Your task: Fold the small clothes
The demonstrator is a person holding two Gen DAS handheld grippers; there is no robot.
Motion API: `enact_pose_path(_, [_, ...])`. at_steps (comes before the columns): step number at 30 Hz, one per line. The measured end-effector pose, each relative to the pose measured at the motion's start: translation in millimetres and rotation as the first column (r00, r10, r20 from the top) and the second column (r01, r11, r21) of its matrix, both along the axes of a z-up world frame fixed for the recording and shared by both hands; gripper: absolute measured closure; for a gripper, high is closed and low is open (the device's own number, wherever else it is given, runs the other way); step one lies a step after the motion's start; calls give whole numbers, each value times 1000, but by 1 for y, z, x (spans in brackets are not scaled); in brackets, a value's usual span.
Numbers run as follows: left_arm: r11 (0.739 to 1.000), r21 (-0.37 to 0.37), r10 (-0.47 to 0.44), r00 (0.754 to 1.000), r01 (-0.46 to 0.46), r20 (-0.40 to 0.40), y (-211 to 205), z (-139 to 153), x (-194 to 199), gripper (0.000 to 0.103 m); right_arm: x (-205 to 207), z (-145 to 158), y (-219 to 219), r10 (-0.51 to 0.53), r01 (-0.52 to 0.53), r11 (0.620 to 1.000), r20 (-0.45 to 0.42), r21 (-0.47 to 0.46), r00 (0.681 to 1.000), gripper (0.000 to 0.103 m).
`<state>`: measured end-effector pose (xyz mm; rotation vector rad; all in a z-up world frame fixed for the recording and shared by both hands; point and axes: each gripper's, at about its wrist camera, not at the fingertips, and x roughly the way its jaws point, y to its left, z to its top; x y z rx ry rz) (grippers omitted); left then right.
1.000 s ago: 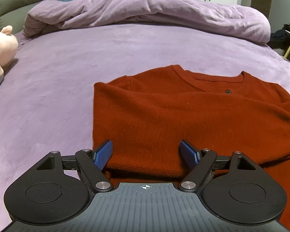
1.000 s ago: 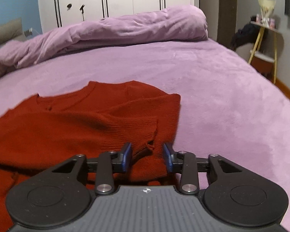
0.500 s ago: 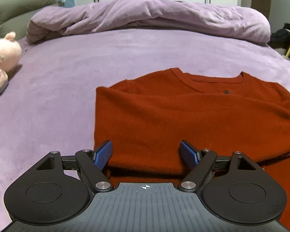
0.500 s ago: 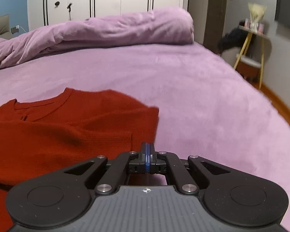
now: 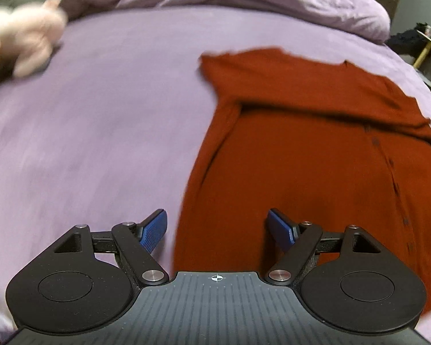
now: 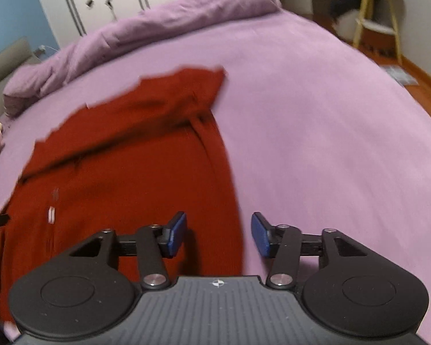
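Your grippers, left (image 5: 217, 228) and right (image 6: 218, 237), both gape over the cardigan's (image 5: 316, 172) near corners, seemingly not touching it.

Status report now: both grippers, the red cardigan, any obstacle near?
Left gripper open, empty, over cardigan's left edge. Right gripper open, empty, at right edge. Red cardigan on the bed, sleeves folded across. Plush toy far off, no obstacle.

Purple bed (image 6: 316, 120), white wardrobe (image 6: 106, 3), blue wall (image 6: 14, 14).

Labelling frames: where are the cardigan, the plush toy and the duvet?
cardigan (image 5: 316, 172), left wrist view, front panel.
plush toy (image 5: 23, 43), left wrist view, blurred body.
duvet (image 6: 158, 26), right wrist view, bunched middle.
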<state>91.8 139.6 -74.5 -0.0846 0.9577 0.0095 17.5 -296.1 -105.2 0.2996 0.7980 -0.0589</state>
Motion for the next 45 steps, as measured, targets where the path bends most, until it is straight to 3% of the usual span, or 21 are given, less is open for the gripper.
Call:
enact_pose_path(4, [997,-72,33,994,-40,-104,17,-6,-38,20,-41,-5,-2,0,6,994,-54,114,999,48])
enact_pose_path(9, [986,-160,-62,991,43,-115,11,-6,-63,22,-47,-16,6,24,-8,982,-84,191,996,50])
enact_pose_path(13, [972,-234,-32,991,-1,-134,18,-13,-63,29,-44,-24,3,19,7,962,-95,272,995,58])
enact_pose_path(15, [965,-262,-13,990,-24,-139,23,-12,-62,41,-41,-27,0,11,18,955,-95,295,995,70])
enact_pose_path(17, [957,-289,-23,989,-21,-149,28,-12,-61,64,-41,-30,-6,0,33,940,-96,341,995,82])
enact_pose_path(18, [955,-296,-26,986,-24,-162,30,-13,-59,70,-41,-32,-8,-5,40,929,-97,367,995,86])
enact_pose_path(19, [953,-303,-32,984,-23,-175,31,-13,-58,80,-41,-34,-10,-8,47,922,-101,383,995,87])
enact_pose_path(22, [941,-338,-52,981,-14,-185,32,-14,-56,94,-40,-37,-14,-5,46,902,-96,430,995,93])
enact_pose_path(24, [931,-365,-58,985,-5,-161,33,-10,-56,94,-40,-37,-15,-1,43,886,-90,462,996,96])
enact_pose_path(29, [882,-471,-19,1000,19,4,41,33,-53,95,-37,-23,-25,-12,20,823,-18,567,1000,98])
enact_pose_path(32, [879,-477,34,995,17,97,45,58,-37,95,-23,-3,-28,-29,-8,812,53,584,998,98])
enact_pose_path(35, [890,-456,86,986,-11,144,46,70,-14,95,1,19,-26,-33,-38,828,117,560,993,98])
enact_pose_path(39, [913,-407,104,982,-32,156,35,69,23,95,39,44,-15,-20,-70,871,178,487,984,98])
enact_pose_path(45, [951,-306,86,986,-39,141,22,50,60,95,93,43,4,-3,-50,929,144,367,990,98])
